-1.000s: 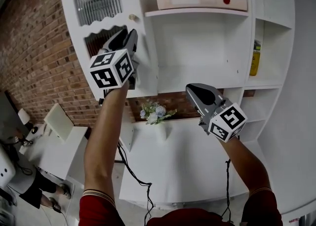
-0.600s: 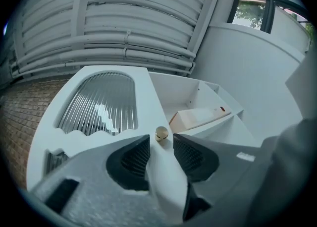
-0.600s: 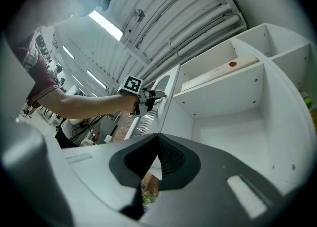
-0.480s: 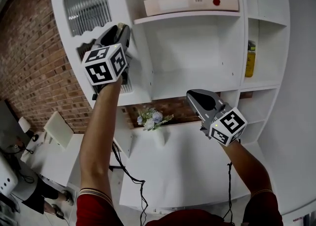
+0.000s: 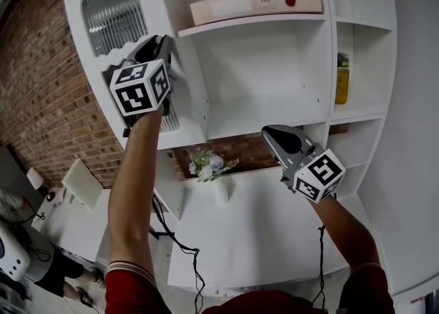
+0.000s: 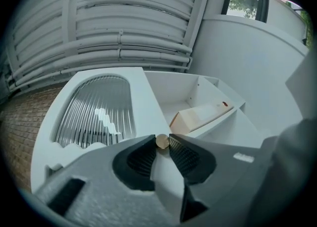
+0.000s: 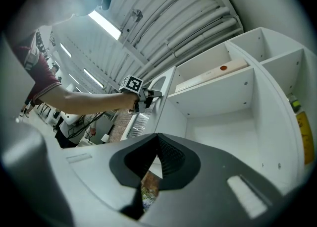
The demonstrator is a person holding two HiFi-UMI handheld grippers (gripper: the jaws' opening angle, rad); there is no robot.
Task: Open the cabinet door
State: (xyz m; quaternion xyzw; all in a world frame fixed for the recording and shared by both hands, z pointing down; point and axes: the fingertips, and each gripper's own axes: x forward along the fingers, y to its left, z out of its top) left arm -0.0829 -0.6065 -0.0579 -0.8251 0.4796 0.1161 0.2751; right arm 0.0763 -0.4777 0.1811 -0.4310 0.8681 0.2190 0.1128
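Grips the brass knob [image 6: 162, 141] between left fingers [image 6: 140, 157] just closed on it, for swinging the cabinet door [image 6: 96, 112] open, with right fingers [image 7: 171, 159] shut, empty, well aside.

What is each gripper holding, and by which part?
The left gripper, its jaws just closed in, grips the door by its knob; the right gripper holds nothing.

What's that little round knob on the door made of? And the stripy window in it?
The knob looks like brass-coloured metal or light wood: tan with a dull sheen, too small to tell. The stripy window seems ribbed glass or clear plastic: its ridges catch light. The door looks like white-painted wood, smooth and matte.
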